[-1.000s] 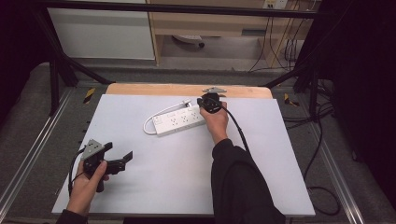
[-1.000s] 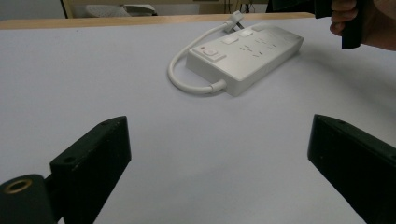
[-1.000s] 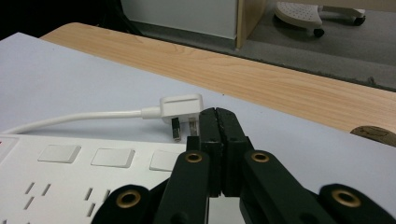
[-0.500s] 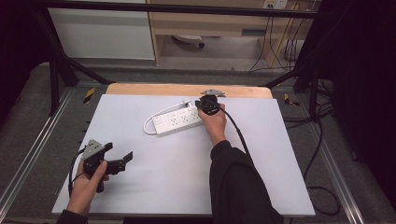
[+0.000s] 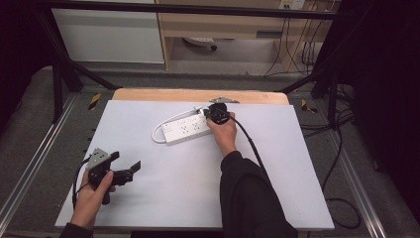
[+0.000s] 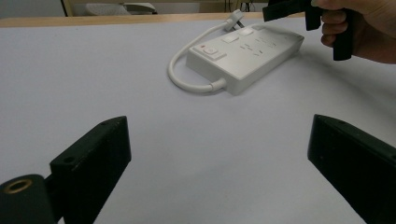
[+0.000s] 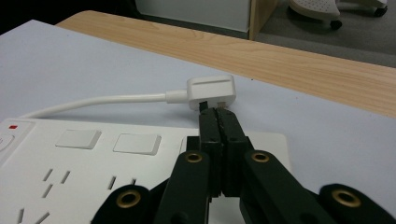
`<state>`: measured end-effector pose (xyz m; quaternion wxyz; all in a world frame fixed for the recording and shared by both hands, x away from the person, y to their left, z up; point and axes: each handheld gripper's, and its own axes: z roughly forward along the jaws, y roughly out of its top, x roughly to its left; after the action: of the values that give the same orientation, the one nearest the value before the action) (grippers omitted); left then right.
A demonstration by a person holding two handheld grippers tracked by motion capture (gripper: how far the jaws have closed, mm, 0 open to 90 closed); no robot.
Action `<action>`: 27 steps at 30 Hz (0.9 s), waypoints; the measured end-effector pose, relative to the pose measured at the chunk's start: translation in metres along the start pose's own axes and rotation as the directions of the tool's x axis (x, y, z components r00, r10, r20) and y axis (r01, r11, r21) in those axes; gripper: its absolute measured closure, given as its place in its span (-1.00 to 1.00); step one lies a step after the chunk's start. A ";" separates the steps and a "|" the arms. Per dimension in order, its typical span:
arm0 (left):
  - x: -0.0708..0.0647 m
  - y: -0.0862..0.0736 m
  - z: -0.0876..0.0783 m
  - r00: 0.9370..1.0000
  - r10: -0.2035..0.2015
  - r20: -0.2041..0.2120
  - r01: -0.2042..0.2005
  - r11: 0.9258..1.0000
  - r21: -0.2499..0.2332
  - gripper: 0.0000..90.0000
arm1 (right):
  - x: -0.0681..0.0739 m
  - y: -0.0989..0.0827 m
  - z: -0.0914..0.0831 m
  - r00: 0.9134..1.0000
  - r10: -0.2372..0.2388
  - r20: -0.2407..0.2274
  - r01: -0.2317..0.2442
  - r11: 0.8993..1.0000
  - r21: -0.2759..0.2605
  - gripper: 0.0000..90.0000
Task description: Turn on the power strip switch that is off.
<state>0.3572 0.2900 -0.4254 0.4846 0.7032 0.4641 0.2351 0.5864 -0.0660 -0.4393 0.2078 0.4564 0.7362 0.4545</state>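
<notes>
White tabletop [image 5: 198, 188], wooden far edge [image 5: 163, 95], grey floor [image 5: 29, 129].

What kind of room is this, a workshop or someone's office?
Most likely a lab set up for recording: a white-topped table fenced by a black metal frame, loose cables on the grey floor, and a person working a white power strip with hand-held grippers.
</notes>
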 end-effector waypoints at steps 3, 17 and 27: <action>0.000 0.000 0.000 1.000 -0.002 0.000 0.002 1.000 0.000 -0.87 | 0.001 -0.001 0.001 1.000 -0.002 -0.003 0.002 1.000 0.000 1.00; 0.000 0.000 0.000 1.000 -0.001 0.001 0.001 1.000 0.001 -0.87 | 0.003 -0.003 0.004 1.000 -0.008 -0.007 0.008 1.000 0.007 1.00; 0.000 0.000 0.000 1.000 0.001 0.002 -0.001 1.000 0.004 -0.87 | 0.006 -0.005 0.007 1.000 -0.021 -0.006 0.021 1.000 0.016 1.00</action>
<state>0.3574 0.2897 -0.4256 0.4837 0.7046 0.4636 0.2338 0.5859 -0.0585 -0.4463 0.2066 0.4489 0.7452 0.4477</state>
